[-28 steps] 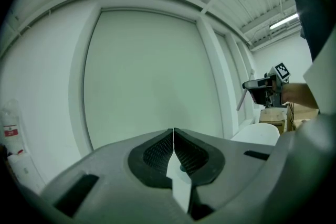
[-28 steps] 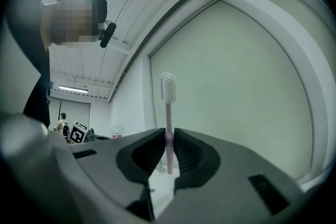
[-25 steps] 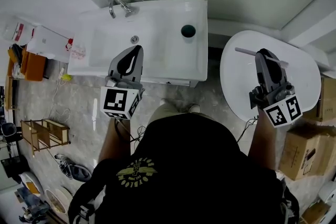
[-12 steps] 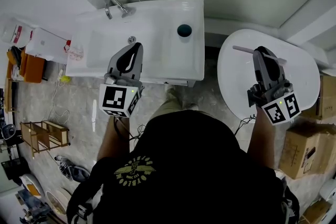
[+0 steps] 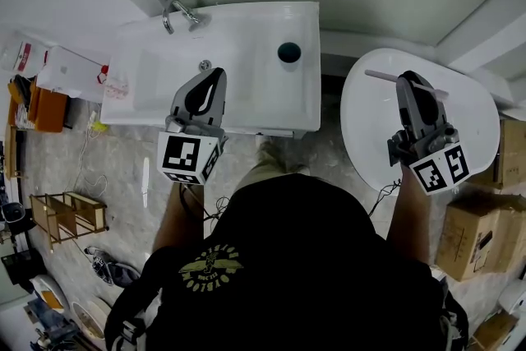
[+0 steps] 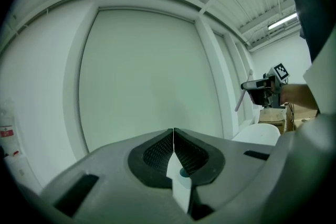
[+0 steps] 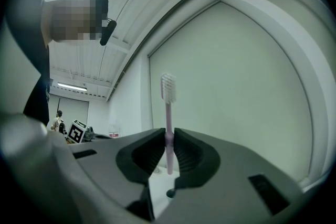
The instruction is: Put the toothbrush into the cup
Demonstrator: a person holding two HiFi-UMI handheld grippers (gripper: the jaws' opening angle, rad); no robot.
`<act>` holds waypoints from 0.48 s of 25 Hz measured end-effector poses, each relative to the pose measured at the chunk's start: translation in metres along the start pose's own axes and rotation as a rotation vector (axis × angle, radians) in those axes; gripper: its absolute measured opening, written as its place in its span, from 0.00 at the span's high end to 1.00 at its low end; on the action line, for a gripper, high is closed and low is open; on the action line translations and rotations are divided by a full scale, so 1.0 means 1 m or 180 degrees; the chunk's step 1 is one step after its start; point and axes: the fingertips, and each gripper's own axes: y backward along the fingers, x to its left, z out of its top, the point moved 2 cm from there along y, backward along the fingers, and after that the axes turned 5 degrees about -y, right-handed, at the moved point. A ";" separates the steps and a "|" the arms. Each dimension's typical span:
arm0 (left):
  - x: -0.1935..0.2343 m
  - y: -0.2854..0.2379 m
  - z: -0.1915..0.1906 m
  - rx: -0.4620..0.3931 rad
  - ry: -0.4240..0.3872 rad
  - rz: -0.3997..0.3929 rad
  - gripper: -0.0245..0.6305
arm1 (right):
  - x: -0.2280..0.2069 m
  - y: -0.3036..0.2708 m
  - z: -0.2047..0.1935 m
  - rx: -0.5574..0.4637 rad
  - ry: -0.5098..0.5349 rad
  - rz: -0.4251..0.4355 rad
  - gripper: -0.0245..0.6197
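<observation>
A: What is at the left of the washbasin (image 5: 246,29)?

B: The faucet (image 5: 182,11), at its far left corner. Nearer the person, the left gripper (image 5: 215,75) hangs over the washbasin's front edge and points toward the wall behind it. Its jaws are pressed together with nothing between them.

A: And the cup?

B: The cup (image 5: 288,52) is dark and round. It stands on the flat right part of the washbasin, near the back, apart from the left gripper and a little to its right.

A: Where is the toothbrush?

B: Off the washbasin, to its right. The right gripper (image 5: 408,80) is over a white oval table (image 5: 477,123) that stands beside the washbasin, and its jaws are clamped on the toothbrush (image 7: 168,107) low on the handle. In the right gripper view the pale pink handle stands straight up out of the jaws with the white bristles at the top. From the head view it lies crosswise over the jaw tips. It is well apart from the cup.
</observation>
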 end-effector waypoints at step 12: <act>0.031 -0.014 -0.020 0.0093 0.0096 0.0100 0.94 | -0.008 -0.047 -0.015 0.0127 -0.0023 0.0079 0.88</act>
